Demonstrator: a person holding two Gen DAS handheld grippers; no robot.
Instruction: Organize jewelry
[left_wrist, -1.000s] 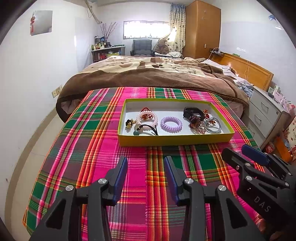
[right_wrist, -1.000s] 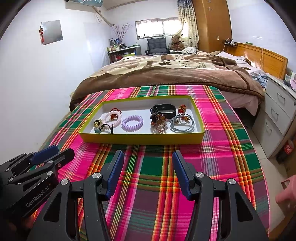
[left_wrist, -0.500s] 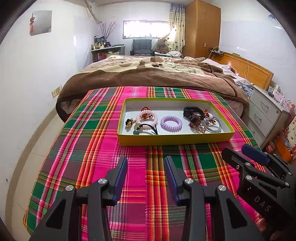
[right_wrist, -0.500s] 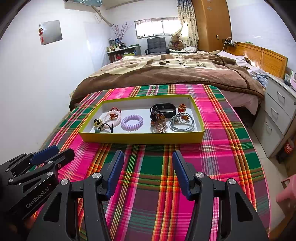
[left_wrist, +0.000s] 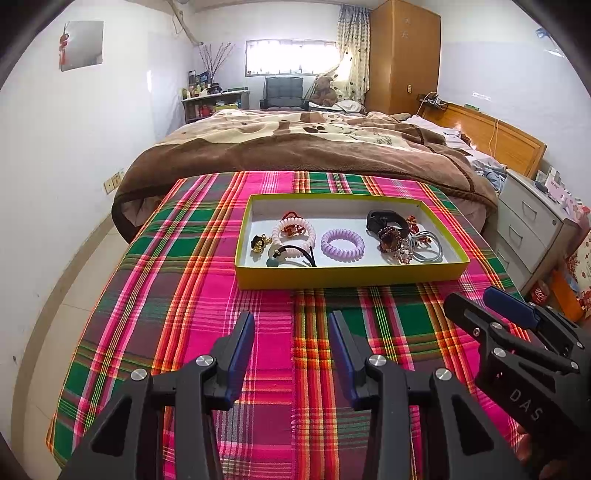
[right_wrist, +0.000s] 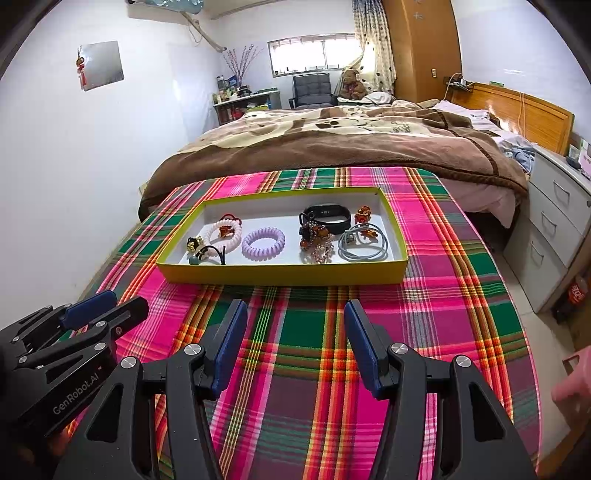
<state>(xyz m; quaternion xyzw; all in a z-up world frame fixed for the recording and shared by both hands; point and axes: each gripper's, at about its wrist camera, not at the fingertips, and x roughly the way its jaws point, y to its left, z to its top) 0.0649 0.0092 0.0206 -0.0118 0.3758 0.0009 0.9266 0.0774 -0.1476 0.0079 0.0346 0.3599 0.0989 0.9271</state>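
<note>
Nearest to me, both grippers hang low over the plaid cloth: the left gripper (left_wrist: 291, 343) has its fingers spread with nothing between them, the right gripper (right_wrist: 295, 336) the same, a wider gap, also empty. Against the pictures from a second ago I see next to no change: neither gripper has shifted, the tray has not budged, every piece sits where it sat. So I read this as a pause, and it fits two readings equally: the pieces already gathered in the tray, or the pieces waiting there to be sorted further. Moving out across the tabletop (left_wrist: 184, 295), there's one yellow-rimmed tray (right_wrist: 280, 275), and all the jewelry I can see lies inside it. Counting left to right: one small gold-and-black charm (right_wrist: 194, 243), one black hair tie with a teal bead (right_wrist: 210, 254), one pink coil band (right_wrist: 225, 232) with a red piece inside it, one lilac coil band (right_wrist: 263, 240), one tangled amber bead cluster (right_wrist: 316, 242), one black wristband (right_wrist: 327, 216), one grey loop bundle (right_wrist: 364, 242). Beyond that, the bed (left_wrist: 303, 147).
</note>
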